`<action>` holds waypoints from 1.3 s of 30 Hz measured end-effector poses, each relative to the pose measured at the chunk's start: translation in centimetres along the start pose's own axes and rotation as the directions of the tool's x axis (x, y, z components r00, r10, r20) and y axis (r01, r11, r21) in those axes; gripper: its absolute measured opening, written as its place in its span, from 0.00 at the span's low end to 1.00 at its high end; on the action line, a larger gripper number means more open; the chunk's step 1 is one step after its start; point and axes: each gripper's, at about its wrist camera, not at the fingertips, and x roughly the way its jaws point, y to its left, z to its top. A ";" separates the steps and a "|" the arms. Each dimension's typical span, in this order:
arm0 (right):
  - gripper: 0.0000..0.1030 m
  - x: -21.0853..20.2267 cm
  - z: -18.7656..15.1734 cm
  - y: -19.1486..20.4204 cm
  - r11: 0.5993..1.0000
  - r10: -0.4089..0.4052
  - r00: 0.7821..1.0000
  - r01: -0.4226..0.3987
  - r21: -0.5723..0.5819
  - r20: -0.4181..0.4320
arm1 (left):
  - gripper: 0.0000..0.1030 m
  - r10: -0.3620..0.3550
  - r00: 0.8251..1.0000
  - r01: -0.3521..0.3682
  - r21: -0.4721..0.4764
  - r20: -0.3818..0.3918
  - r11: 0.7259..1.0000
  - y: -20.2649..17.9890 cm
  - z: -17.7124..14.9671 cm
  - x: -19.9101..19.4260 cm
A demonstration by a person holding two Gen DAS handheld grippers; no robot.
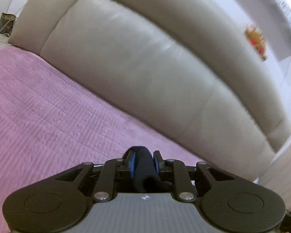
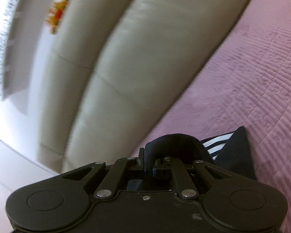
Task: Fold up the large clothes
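Observation:
My left gripper (image 1: 143, 161) is shut on a bunched fold of a dark navy garment (image 1: 145, 167), held above the pink quilted bedspread (image 1: 38, 106). My right gripper (image 2: 150, 159) is shut on another part of the dark navy garment (image 2: 234, 155), which shows white stripes (image 2: 217, 145) and hangs off to the right of the fingers. Most of the garment is hidden below both grippers.
A beige padded leather headboard (image 1: 145, 58) runs along the far edge of the bed and also shows in the right wrist view (image 2: 135, 58). A patterned bag (image 1: 6, 23) stands at the far left. A red and gold ornament (image 1: 257, 38) hangs on the white wall.

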 end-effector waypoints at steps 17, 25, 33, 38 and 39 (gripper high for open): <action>0.82 9.5 -9.0 2.5 0.776 -0.285 0.923 0.063 -0.627 -0.259 | 0.58 0.067 0.935 0.108 0.461 -0.347 0.881 -2.0 -9.3 7.9; 0.77 13.0 -4.4 0.7 0.801 -0.348 0.935 0.261 -0.539 -0.064 | 0.87 0.346 0.938 -0.310 0.361 -0.035 0.879 2.1 -8.1 15.1; 0.82 -1.0 -5.6 -2.0 0.883 -0.164 0.933 -0.005 -0.469 -0.319 | 0.86 0.144 0.922 -0.045 0.272 -0.358 0.961 8.4 -6.4 6.1; 0.83 -7.6 -10.4 -3.6 0.842 -0.246 0.917 0.041 -0.538 -0.315 | 0.86 0.078 0.862 0.071 0.270 -0.502 0.960 10.3 -9.8 0.3; 0.83 -8.6 -11.5 -4.0 0.838 -0.267 0.914 0.064 -0.542 -0.304 | 0.86 0.097 0.851 0.064 0.286 -0.516 0.956 10.6 -10.6 -0.2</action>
